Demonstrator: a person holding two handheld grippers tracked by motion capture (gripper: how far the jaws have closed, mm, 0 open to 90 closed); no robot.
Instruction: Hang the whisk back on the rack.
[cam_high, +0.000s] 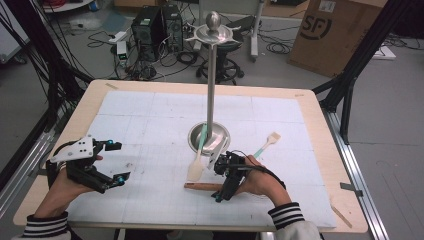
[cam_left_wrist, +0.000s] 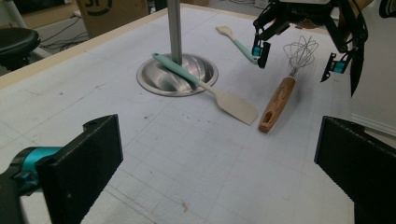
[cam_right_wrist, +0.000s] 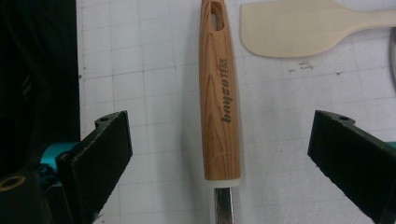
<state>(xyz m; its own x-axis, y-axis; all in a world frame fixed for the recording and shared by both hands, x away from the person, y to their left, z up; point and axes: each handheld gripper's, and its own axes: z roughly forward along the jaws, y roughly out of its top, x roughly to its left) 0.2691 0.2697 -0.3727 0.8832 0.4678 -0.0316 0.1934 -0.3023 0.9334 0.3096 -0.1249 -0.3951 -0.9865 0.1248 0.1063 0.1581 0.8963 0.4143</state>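
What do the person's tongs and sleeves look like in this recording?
Both tongs, left and right, are black linkage frames with teal joints and flat black jaws. The left carries a grey three-cornered plate; a black cable trails from the right. The sleeves end in black-and-white striped cuffs.

Whisk handle (cam_right_wrist: 220, 100) — "bayco" (roughly); cardboard box (cam_high: 336, 31) — "SF".

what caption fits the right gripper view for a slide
Right gripper with open jaws over the whisk's wooden handle, spatula blade beyond.
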